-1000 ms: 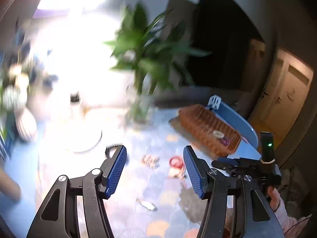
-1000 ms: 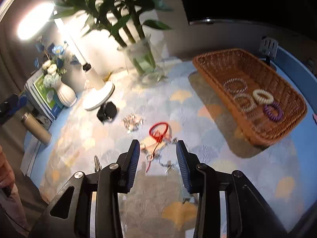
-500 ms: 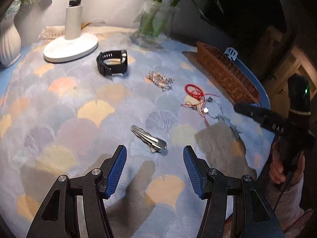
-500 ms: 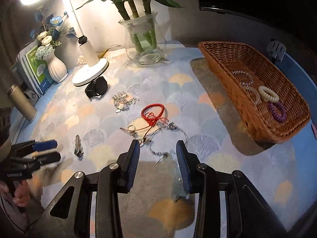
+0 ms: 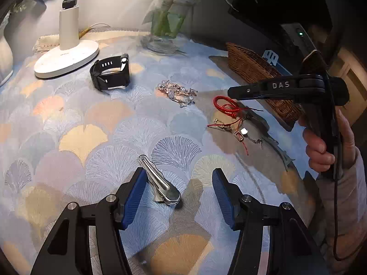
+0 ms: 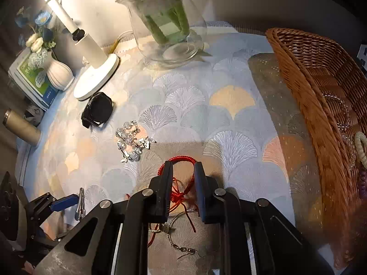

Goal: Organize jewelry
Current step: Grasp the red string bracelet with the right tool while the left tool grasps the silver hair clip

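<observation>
Fan-patterned woven cloth (image 5: 96,137) covers the table. Nearest, the left gripper (image 5: 177,193), jaws wide, straddles a shiny metal hair clip (image 5: 158,181) angled away-left. Farther, the right gripper (image 6: 183,184), jaws narrowed, brackets a braided red cord bracelet (image 6: 181,160), apparently not pinching it. Beyond sits a wicker basket (image 6: 305,87).

Your silver hair clip (image 5: 160,184) lies flat on the cloth. The red cord bracelet (image 6: 181,160) lies looped, tangled with gold charms (image 5: 238,135). Beside it rests a crystal bracelet (image 6: 132,141), bunched up.
</observation>
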A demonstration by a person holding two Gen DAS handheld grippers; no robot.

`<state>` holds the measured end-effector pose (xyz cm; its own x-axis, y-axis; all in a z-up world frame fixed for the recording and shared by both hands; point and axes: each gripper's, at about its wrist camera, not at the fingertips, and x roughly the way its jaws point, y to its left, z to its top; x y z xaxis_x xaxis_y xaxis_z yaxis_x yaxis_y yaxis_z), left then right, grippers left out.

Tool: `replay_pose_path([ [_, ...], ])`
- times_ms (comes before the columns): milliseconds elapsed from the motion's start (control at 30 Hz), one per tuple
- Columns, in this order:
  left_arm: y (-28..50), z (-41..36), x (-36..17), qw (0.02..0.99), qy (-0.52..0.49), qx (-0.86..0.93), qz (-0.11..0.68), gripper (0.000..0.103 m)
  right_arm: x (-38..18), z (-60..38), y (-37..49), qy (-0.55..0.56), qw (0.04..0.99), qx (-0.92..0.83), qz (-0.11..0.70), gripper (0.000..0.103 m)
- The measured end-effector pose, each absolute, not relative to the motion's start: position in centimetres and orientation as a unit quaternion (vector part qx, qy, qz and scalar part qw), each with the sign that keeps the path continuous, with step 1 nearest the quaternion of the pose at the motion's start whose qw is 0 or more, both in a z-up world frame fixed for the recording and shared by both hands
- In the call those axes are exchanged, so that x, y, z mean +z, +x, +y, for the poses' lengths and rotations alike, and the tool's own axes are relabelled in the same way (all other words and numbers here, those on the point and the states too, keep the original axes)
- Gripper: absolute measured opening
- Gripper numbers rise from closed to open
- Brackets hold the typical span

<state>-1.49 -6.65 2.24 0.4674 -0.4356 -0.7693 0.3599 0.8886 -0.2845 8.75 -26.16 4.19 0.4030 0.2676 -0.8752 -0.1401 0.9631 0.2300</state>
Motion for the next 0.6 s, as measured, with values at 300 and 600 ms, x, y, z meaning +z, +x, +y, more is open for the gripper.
replay_pose_path([
  [300,-1.8,-7.0,2.2,0.864,-0.022,-0.216,0.455,0.051,2.8,-23.0,7.6,-0.058,0.858,0.074,0.504,0.005],
  [600,-2.4,-7.1,2.2,0.871,0.001,-0.195,0.452,0.013,4.8,-24.8,6.4,0.037,0.860,0.125,0.493,0.005],
])
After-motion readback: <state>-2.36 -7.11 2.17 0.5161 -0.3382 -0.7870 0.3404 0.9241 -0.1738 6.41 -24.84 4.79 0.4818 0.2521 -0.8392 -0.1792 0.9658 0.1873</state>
